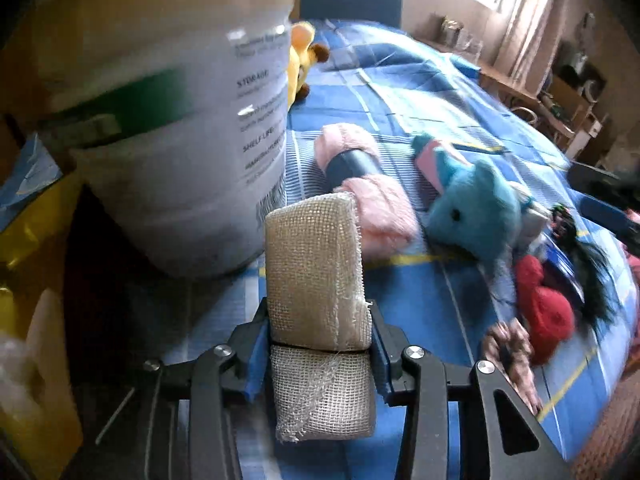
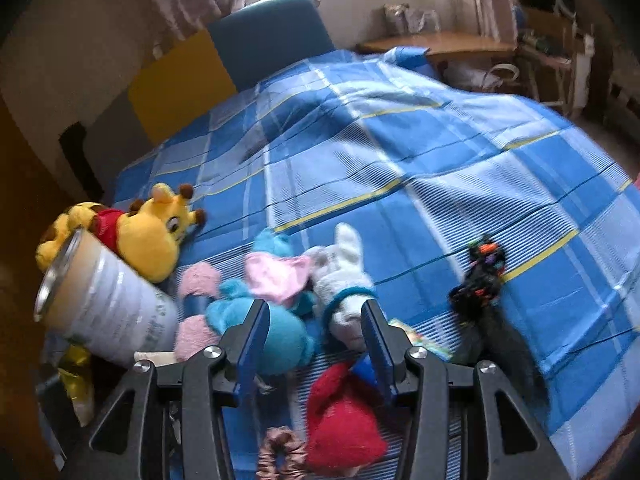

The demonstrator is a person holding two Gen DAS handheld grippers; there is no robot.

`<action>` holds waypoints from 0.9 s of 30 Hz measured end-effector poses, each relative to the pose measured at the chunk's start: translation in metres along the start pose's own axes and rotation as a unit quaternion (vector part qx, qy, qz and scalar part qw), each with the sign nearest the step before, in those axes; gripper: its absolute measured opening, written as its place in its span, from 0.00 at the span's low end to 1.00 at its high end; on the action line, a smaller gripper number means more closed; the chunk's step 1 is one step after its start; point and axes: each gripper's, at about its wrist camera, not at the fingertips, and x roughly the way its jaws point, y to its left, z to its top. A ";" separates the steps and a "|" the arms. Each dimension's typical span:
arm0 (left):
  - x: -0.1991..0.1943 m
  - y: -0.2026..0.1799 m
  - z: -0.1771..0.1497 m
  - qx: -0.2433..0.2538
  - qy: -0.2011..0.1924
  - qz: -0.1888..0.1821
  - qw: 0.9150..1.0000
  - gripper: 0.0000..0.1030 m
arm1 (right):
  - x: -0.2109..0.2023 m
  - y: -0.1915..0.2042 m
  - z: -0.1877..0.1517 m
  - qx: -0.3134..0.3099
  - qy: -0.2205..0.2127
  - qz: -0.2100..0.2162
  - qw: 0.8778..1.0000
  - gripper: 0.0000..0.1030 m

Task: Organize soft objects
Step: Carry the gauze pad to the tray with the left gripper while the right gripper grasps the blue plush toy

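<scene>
Gauze, cream and open-weave, wraps the bandage roll pinched upright between the clenched jaws of the left gripper, low centre in the left wrist view, above the blue checked bedspread; at 10 o'clock from the roll stands a big white tub with printed text, close behind it; at 1 o'clock lie a pink fuzzy item and a blue plush toy; at 3 o'clock a red knitted piece; a yellow plush giraffe peeks out at 12 o'clock beyond the tub; the right gripper hangs released, jaws apart, over the toy pile, a white plush at its 12 o'clock.
</scene>
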 end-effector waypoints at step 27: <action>-0.033 -0.020 -0.086 0.067 -0.030 -0.032 0.997 0.42 | 0.026 0.025 -0.009 -0.007 0.079 0.075 0.994 0.69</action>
